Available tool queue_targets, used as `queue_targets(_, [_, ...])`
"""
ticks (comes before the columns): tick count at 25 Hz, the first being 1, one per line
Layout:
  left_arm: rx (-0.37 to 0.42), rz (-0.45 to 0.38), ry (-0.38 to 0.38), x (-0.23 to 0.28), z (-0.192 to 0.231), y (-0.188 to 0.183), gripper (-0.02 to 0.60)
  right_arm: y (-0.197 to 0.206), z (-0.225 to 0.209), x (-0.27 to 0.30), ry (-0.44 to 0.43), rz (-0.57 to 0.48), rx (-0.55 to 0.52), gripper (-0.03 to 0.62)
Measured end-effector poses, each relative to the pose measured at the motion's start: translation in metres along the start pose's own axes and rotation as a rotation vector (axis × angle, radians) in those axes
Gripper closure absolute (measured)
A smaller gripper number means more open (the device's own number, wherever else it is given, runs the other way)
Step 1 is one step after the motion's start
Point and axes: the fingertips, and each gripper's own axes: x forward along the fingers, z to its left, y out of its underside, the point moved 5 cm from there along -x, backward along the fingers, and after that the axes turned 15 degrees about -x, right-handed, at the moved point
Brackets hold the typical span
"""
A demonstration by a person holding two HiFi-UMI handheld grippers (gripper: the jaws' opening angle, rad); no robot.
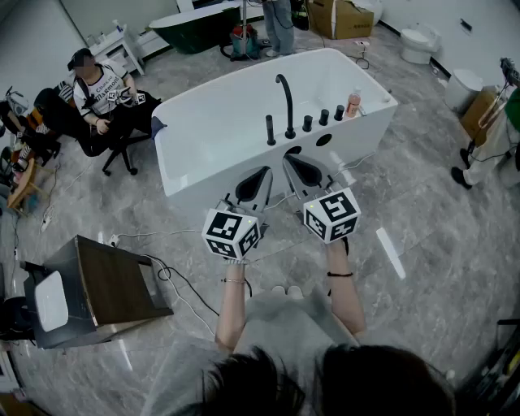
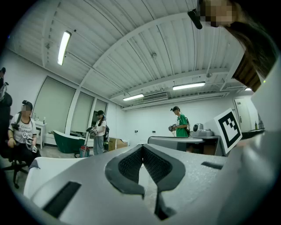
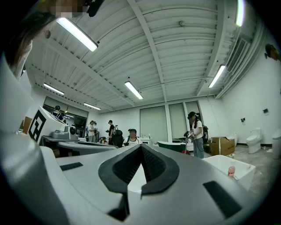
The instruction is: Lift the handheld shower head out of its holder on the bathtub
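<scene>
A white freestanding bathtub [image 1: 195, 154] fills the middle of the head view. On its near rim stand a tall curved black faucet [image 1: 285, 101], several short black knobs [image 1: 323, 117], and a slim upright black handheld shower head [image 1: 270, 130] in its holder, left of the faucet. My left gripper [image 1: 266, 171] and right gripper [image 1: 287, 158] hang side by side just in front of the tub's rim, short of the fittings. Both point level at the tub. Each is shut, tips touching, with nothing between them, as the left gripper [image 2: 141, 147] and right gripper [image 3: 141, 146] views show.
A pink bottle [image 1: 353, 103] stands at the rim's right end. A person sits on a chair [image 1: 97, 93] at the left. A dark cabinet [image 1: 106, 284] with cables stands at the lower left. A toilet [image 1: 418, 42], a cardboard box [image 1: 341, 16] and a green tub [image 1: 199, 24] lie beyond.
</scene>
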Motion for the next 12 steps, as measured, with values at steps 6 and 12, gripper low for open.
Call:
queue_targets(6, [-0.013, 0.002, -0.011, 0.005, -0.003, 0.006, 0.577, 0.006, -0.006, -0.006, -0.007, 0.011, 0.001, 0.594])
queue_targets(12, [-0.014, 0.01, -0.017, 0.014, -0.007, 0.011, 0.577, 0.011, -0.016, -0.01, -0.006, 0.012, 0.009, 0.594])
